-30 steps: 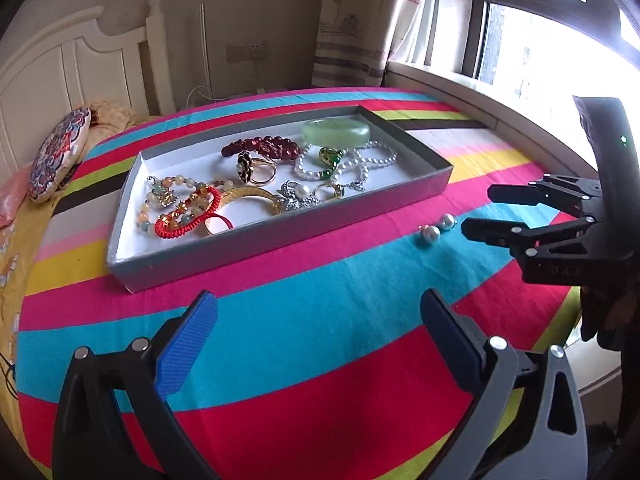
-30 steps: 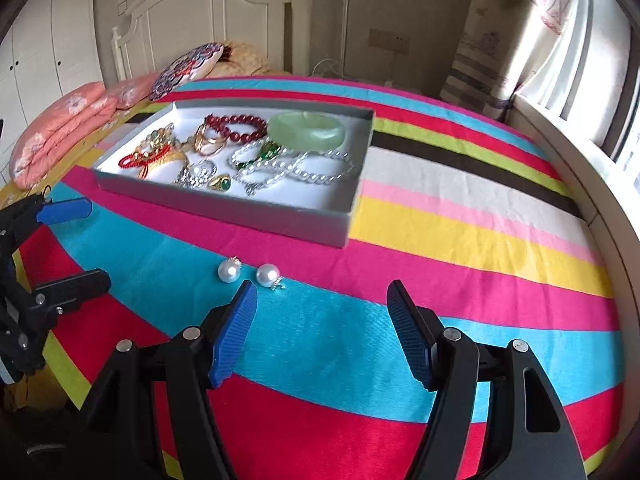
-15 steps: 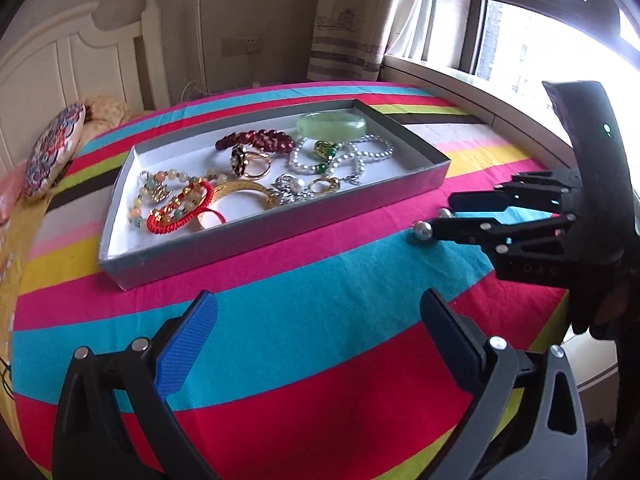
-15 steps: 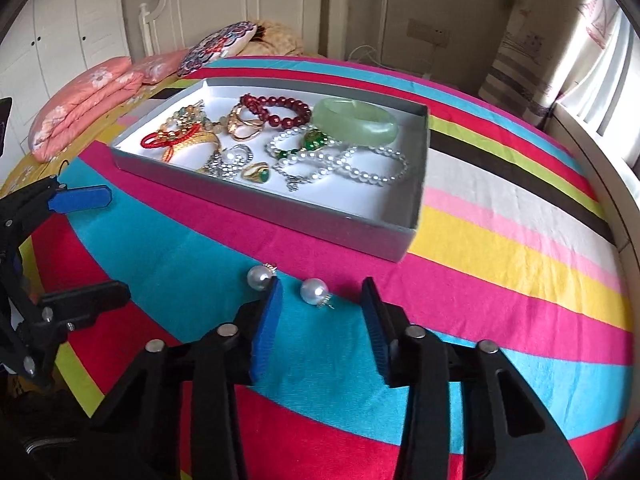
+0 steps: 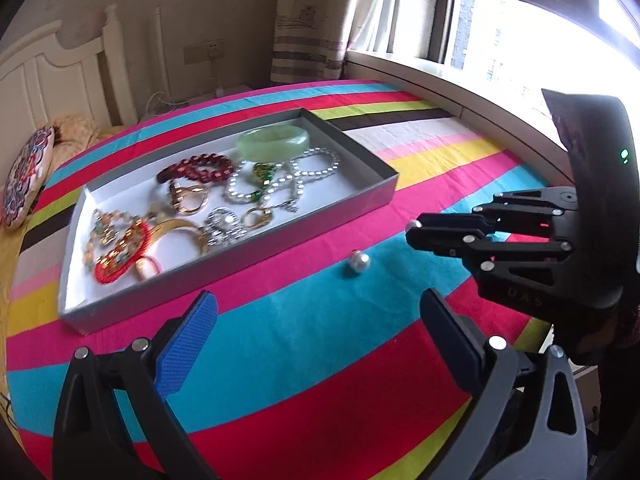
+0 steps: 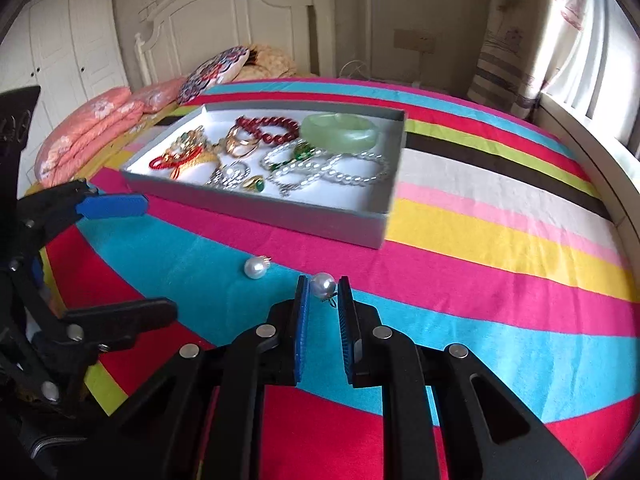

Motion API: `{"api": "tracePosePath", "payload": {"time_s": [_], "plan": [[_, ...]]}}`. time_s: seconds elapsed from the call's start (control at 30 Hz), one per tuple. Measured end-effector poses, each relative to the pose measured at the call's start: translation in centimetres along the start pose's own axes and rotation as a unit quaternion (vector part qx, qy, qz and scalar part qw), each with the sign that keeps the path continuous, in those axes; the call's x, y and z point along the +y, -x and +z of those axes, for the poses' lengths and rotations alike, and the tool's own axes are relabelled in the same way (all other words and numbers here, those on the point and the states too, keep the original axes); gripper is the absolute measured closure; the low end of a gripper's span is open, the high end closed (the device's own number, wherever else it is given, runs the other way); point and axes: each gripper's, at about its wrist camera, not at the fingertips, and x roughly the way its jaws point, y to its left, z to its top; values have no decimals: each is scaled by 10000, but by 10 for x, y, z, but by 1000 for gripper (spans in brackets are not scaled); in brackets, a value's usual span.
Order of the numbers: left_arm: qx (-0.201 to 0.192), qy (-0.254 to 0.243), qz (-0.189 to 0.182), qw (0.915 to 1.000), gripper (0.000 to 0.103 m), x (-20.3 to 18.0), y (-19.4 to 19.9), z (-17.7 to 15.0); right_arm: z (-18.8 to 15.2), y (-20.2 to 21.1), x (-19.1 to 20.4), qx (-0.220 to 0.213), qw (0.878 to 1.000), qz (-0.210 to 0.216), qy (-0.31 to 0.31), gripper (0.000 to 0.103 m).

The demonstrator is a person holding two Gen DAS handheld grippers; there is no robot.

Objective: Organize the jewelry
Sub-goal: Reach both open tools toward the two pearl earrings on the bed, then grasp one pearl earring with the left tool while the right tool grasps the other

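My right gripper is closing its fingers on a pearl earring; the pearl sits right at the tips between the two pads, its small metal hook hanging below. The pads look to be touching it on both sides, though I cannot be sure how firmly. The second pearl earring lies loose on the turquoise stripe of the bed cover, just to the left of the held one and apart from it.

My left gripper is empty, its fingers spread wide open above the cover, with the blue pad on one side and the dark pad on the other.

The grey jewelry tray rests on the bed beyond both earrings, its near wall close to them. Inside it I see a pale green jade bangle at the far right corner, a dark red bead bracelet beside it, pearl bracelets nearer the front wall, gold rings in the middle, and a red cord bracelet toward the left end.
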Motion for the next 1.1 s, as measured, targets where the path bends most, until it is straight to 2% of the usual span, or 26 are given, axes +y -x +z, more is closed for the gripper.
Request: {"api": "tracePosePath", "payload": {"time_s": [0.03,0.1,0.13,0.17,0.3,0.43,0.77,1.1], "plan": [[6,-51,15,10000,7,-3,-4,2,-1,5,-5,-55,10000,-22,-74,88],[86,-143,-51,9998,22,-10,-12,7,-3,12,-11,-125,9998,-56,-164,88],[151,-177,-139,9996,34,-13,-17,10,-3,15,-15,-154,9996,-72,-203,88],[192,-212,-162,9995,41,-16,-21,12,-4,18,-17,-185,9995,-77,-236,88],[248,-302,-132,9991,52,-24,-33,18,-8,25,-22,-269,9991,-63,-317,88],[411,-463,-75,9981,78,-30,-43,15,-10,25,-22,-301,9990,-15,-335,88],[370,-513,-58,9980,90,-30,-46,16,-14,24,-22,-328,9987,22,-394,87],[280,-478,-58,9984,90,-28,-40,15,-15,25,-21,-324,9987,-2,-398,87]]}}
